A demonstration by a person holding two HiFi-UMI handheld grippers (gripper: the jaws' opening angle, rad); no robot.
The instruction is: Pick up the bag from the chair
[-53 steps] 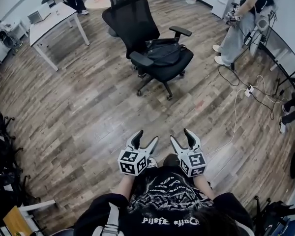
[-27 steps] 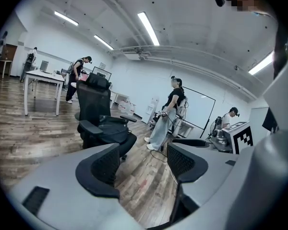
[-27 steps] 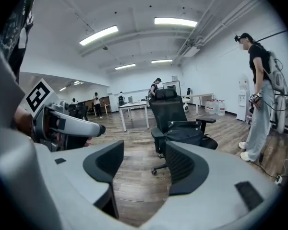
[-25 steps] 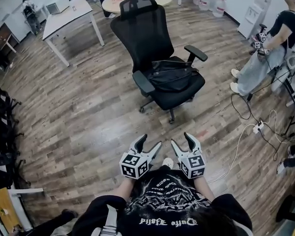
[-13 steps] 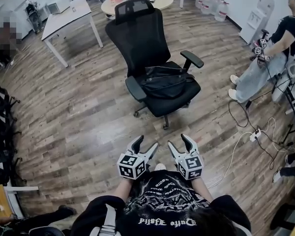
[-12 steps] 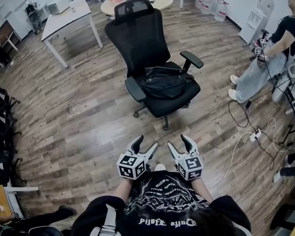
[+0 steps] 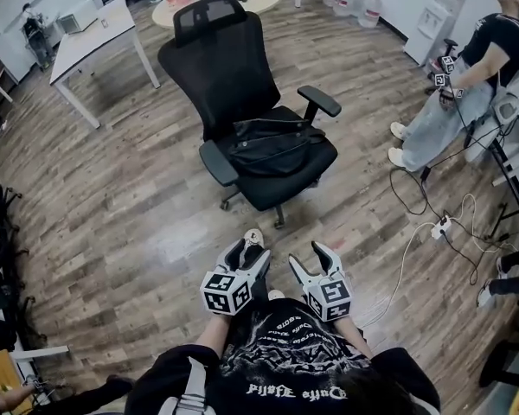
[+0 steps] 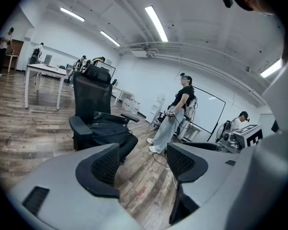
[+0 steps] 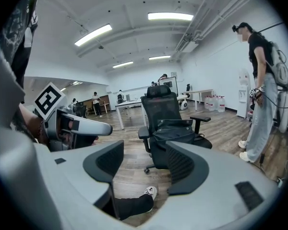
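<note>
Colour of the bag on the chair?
Black bag on a black chair; head view shows it best.

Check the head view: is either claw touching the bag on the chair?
No: the bag lies on the chair seat, while the left claw and right claw are open and well short of it.

Mesh-backed chair [image 7: 218,67] (glossy wood floor [image 7: 112,201])

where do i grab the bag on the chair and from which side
Probably the raised upper fold of the bag, pinched from above, coming in over the open front of the chair: it lies slumped there, armrests flank both sides and the backrest blocks the rear.
</note>
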